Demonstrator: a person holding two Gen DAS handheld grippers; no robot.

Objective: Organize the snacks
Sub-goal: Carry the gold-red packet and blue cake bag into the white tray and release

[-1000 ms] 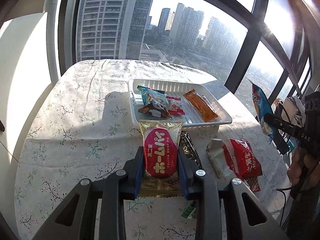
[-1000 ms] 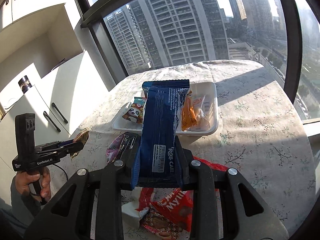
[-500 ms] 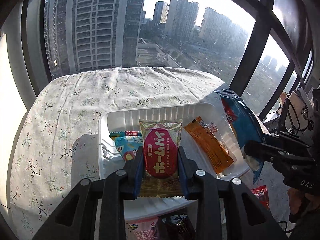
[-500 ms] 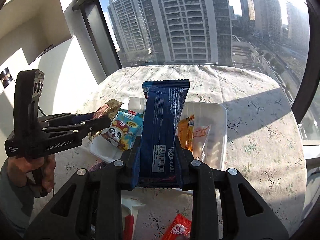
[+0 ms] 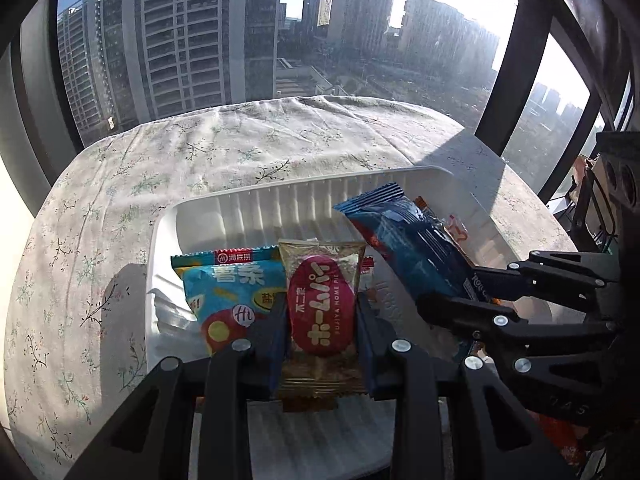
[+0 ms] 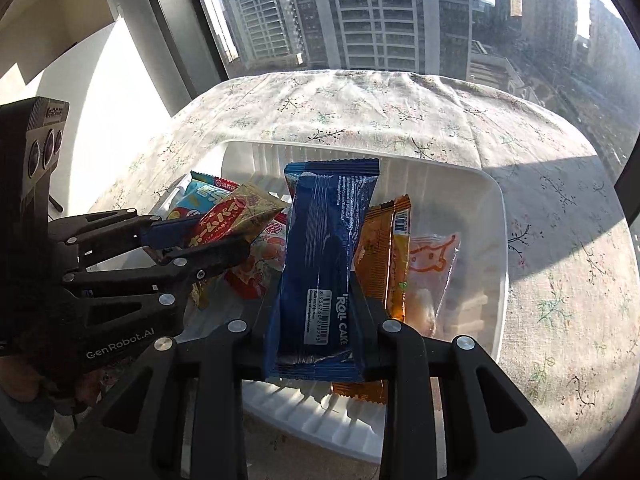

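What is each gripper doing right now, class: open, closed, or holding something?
Left gripper: closed on the gold Home Pie packet, over the white tray.
Right gripper: closed on the blue roll cake packet.

White ribbed plastic tray [image 5: 256, 208]; glossy foil snack wrappers [image 6: 324, 264]; matt floral cloth tablecloth [image 5: 100, 216]

You have a table [image 5: 248, 140] draped in a floral cloth [image 6: 560, 280], with the white tray [image 6: 498, 216] resting on it.
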